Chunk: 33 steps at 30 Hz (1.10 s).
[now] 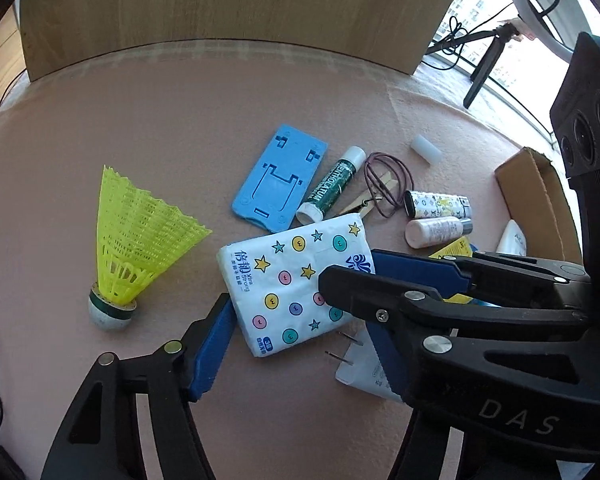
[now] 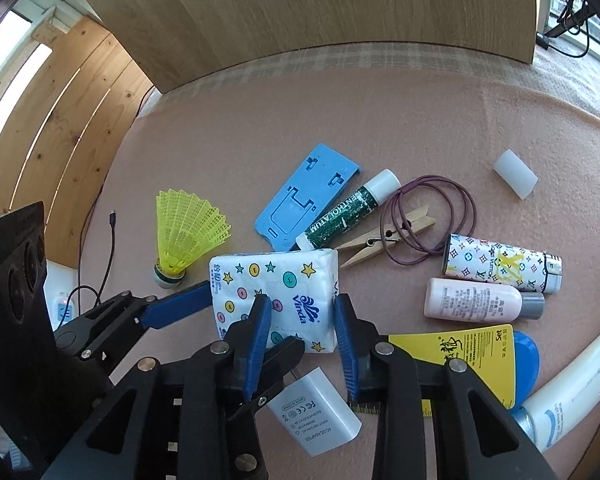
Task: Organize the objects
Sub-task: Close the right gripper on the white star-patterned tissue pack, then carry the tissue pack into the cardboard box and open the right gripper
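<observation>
A white tissue pack (image 1: 288,280) with coloured dots and stars lies on the pink cloth; it also shows in the right wrist view (image 2: 276,284). My left gripper (image 1: 300,354) is open, its fingers either side of the pack's near end. My right gripper (image 2: 302,334) is open above the pack's right part and reaches in from the right in the left wrist view (image 1: 364,276). A white power adapter (image 2: 316,412) lies just below the pack.
Around the pack lie a yellow shuttlecock (image 1: 136,240), a blue phone stand (image 1: 278,178), a green lip balm (image 1: 332,186), a wooden clothespin (image 2: 384,240), a purple hair tie (image 2: 432,216), two small bottles (image 2: 484,300), a white cap (image 2: 516,174), a yellow card (image 2: 468,356). A cardboard box (image 1: 536,196) stands right.
</observation>
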### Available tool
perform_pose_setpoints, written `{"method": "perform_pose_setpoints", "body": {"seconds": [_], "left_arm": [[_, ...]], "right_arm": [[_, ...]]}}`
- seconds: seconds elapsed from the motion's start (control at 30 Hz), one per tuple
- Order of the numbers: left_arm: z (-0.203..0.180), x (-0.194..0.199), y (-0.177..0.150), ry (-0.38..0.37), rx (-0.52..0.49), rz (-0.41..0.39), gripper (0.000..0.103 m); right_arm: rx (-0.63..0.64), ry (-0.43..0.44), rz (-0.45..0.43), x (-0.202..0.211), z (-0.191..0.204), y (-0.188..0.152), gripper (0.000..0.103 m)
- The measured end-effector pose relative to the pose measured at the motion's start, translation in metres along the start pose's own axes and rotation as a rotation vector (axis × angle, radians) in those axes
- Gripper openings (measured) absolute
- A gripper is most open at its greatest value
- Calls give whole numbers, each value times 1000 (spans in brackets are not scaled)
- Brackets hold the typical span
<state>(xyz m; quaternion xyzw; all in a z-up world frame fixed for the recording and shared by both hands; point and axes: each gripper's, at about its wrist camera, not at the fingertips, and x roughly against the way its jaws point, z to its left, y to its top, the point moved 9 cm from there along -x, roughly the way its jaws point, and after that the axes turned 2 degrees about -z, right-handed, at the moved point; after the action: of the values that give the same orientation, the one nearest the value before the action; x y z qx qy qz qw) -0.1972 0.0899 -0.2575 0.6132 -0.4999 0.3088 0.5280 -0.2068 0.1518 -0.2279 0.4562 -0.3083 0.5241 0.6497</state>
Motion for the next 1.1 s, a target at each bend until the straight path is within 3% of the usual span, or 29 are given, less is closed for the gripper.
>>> {"method": "perform_pose_setpoints", "body": {"seconds": [0.37,0.63,0.83,1.1], "left_arm": [[-14,27,-7,14,-39,-41,70],[-59,63,-3,-5,-87,-94,71],[-135,74,4,-41,-190,-135,72],[-259,62,-1,-141,-335,-146,72]], "right_arm": [[2,40,-16,15,12,-9,26],[1,43,-87,63,7,-17,26],[-4,-23,-174,118,-23,-25,26],[-122,-112,-277,197,-110,-48,27]]}}
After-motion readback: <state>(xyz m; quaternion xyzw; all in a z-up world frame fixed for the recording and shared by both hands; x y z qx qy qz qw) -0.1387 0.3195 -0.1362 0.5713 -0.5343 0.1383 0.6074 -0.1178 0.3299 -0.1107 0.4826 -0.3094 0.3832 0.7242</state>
